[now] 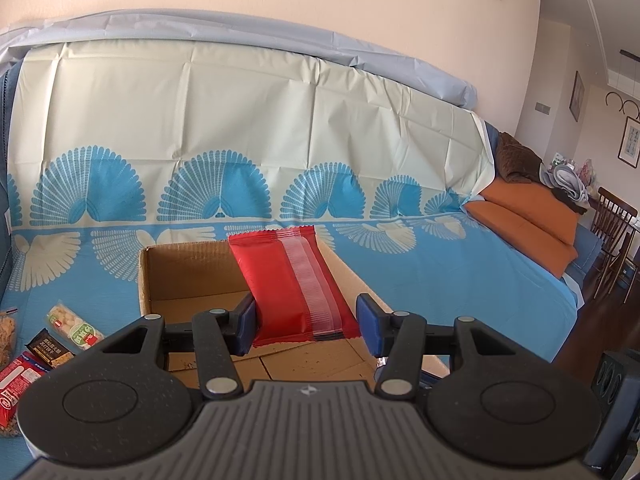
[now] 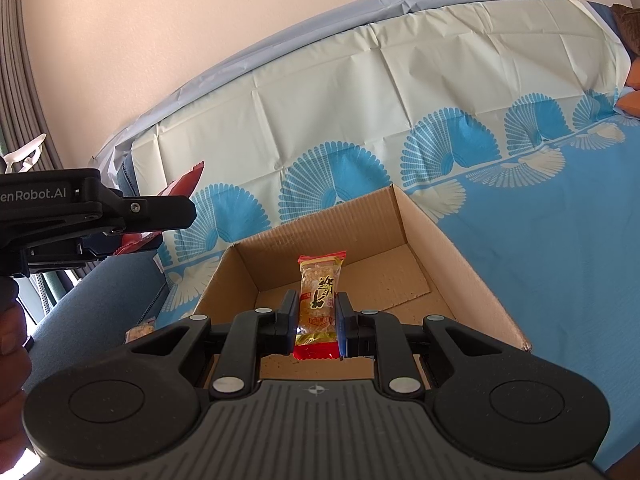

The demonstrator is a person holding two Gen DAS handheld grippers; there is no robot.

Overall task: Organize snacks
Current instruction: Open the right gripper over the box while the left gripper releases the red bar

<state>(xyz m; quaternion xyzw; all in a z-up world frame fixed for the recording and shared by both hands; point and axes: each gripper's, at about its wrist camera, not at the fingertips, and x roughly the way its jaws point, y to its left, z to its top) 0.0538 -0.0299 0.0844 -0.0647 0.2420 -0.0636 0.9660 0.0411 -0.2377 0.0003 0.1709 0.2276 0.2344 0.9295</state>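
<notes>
An open cardboard box [image 1: 188,276] lies on the cloth-covered sofa seat. My left gripper [image 1: 306,320] is shut on a red foil snack packet [image 1: 288,280] and holds it tilted over the box. From the right wrist view the left gripper [image 2: 156,232] hangs at the left, above the box's left side, the red packet [image 2: 184,186] sticking up from it. My right gripper [image 2: 318,320] is shut on a small yellow snack packet with red ends [image 2: 320,292], upright over the near part of the box [image 2: 452,264]. The box floor that shows is bare.
Loose snacks lie left of the box: a green-and-white packet [image 1: 74,324], a dark packet [image 1: 48,350] and a red-and-white one [image 1: 16,384]. Another small packet [image 2: 140,330] lies by the box's left corner. Orange cushions [image 1: 528,224] sit at the sofa's right end. A hand [image 2: 12,340] grips the left handle.
</notes>
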